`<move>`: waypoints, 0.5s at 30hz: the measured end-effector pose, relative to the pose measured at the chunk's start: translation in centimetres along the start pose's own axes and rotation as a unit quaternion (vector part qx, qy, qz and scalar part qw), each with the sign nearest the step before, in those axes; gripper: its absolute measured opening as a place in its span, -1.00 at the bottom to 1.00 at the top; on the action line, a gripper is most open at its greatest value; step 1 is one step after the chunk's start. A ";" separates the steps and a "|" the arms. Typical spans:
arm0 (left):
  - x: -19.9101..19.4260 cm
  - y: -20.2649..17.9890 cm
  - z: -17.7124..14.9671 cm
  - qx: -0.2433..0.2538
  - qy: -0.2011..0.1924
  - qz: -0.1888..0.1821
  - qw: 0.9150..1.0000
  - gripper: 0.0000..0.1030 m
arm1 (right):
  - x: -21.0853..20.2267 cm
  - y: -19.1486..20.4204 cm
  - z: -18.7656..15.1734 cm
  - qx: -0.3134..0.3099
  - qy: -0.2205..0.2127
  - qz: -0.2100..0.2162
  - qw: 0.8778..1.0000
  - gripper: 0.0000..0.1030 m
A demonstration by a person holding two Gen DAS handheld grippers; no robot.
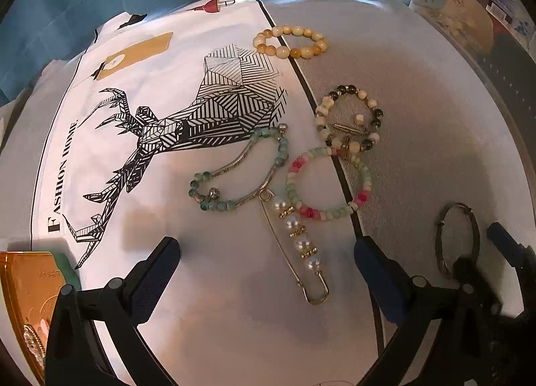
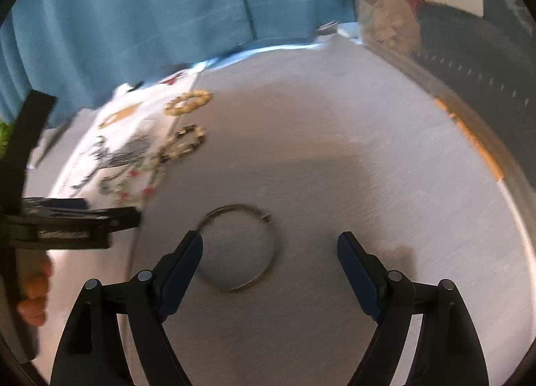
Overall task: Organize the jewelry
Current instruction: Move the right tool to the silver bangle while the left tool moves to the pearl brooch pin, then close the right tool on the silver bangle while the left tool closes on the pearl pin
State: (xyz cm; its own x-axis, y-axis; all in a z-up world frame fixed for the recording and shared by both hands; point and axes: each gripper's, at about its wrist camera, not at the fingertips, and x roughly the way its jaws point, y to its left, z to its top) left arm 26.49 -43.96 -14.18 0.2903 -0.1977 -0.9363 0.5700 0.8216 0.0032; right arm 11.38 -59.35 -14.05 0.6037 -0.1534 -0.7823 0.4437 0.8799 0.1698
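**Right gripper lined up on the metal ring — pickup not made yet**

Your right gripper hangs over the thin metal ring, jaws spread wide, nothing in them. The ring lies flat on the grey table, apart from the other pieces. Its near-left arc sits right under the left fingertip, so you're offset: most of the hoop is between the fingers but not centred. Judging from this, you're at the approach stage of grabbing the ring. Next move prob needs a small shift left, then come down and pinch one side of the wire — it's thin and flat on the table, so it may slip out or skate away.

Your left gripper is also released and empty, poised over the pearl pin on the white deer-print cloth.

Other stuff: left of the ring and farther out, a cluster — green bead bracelet w/ metal bars, pink-green bead bracelet touching the pin's loop end, and a black-cream bead bracelet overlapping it. The yellow bead bracelet lies farthest, apart. A gold box sits near left — maybe the destination, can't tell.

Nothing blocks the ring itself. Watch the left tool — the two grippers are close together.
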 end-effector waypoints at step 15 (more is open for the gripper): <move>-0.8 -0.7 0.5 0.003 -0.008 -0.010 1.000 -0.76 | 1.2 3.2 -0.3 -0.092 0.014 -0.037 0.995 0.17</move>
State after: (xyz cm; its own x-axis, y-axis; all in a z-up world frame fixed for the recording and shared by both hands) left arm 26.26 -44.61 -13.21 0.2919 -0.2224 -0.9302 0.5799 0.8146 -0.0127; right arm 13.29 -56.61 -14.59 0.5538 -0.2102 -0.8057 0.3558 0.9345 0.0008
